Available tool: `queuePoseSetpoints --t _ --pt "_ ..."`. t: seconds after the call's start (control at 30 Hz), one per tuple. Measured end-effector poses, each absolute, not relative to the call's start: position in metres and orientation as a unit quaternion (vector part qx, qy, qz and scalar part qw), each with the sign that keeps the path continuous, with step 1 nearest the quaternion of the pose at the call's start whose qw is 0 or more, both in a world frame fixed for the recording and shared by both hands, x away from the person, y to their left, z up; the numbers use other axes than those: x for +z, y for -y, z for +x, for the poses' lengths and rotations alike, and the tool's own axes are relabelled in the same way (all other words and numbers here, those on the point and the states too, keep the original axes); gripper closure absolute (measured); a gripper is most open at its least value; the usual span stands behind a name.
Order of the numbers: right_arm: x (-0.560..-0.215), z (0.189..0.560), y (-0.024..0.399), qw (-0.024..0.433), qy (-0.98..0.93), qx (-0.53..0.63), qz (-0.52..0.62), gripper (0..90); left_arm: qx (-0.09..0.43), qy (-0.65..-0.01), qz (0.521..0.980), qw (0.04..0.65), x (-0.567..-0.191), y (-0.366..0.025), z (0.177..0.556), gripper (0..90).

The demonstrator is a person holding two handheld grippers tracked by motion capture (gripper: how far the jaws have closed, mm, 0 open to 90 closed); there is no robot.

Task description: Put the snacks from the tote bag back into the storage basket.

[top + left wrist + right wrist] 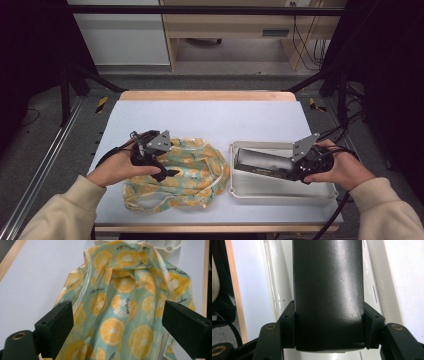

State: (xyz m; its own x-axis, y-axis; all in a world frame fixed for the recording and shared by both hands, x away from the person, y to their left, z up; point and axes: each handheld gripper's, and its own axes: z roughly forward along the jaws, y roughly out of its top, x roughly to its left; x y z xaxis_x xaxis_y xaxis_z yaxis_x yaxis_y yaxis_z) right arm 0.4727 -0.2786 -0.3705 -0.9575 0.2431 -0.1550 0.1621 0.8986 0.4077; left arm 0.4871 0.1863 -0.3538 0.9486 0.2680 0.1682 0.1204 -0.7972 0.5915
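The right gripper (295, 167) pinches a long black box (262, 164) by one end. In the right gripper view its jaws press on both sides of the box (328, 290), so the box cannot slip. The box sticks straight out ahead of the jaws and hangs over the white tray (320, 192). The tray (274, 277) lies right under the box and the gripper. The box looks tilted, with its far end lower and near the tray's far wall. I think the hand holds it by the end so the long box can go down flat into the tray.

The left gripper (170, 172) has its jaws spread wide. In the left gripper view nothing is squeezed between them. The cloth (120, 315) with orange slices on it lies just under and ahead of the jaws, soft and crumpled. The pads do not press on it. In the high view the cloth (195, 180) sits in a heap on the table (210, 115), under the left gripper and reaching out past its tips. One edge of the cloth comes up close to the near wall of the tray.

I think the cloth lies loose there because the left gripper is free, while the right one does the work with the box.
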Motion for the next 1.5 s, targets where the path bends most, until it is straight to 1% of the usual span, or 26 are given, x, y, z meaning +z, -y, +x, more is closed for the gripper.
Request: queuePoseSetpoints --t 0.23,0.47,1.07,1.5 --pt "-0.379 0.473 0.289 0.094 -0.968 0.206 0.108 42.8 0.129 -0.132 0.934 0.306 -0.352 -0.211 0.485 10.3" --pt "-0.383 0.474 0.297 0.088 -0.968 0.205 0.115 42.9 0.129 -0.148 0.93 0.312 -0.354 -0.228 0.485 10.0" --pt "-0.385 0.477 0.301 0.076 -0.973 0.195 0.098 42.9 0.126 -0.155 0.927 0.318 -0.362 -0.238 0.482 10.0" --pt "-0.395 0.481 0.29 0.061 -0.981 0.169 0.072 42.9 0.119 -0.158 0.93 0.311 -0.368 -0.24 0.48 10.1"
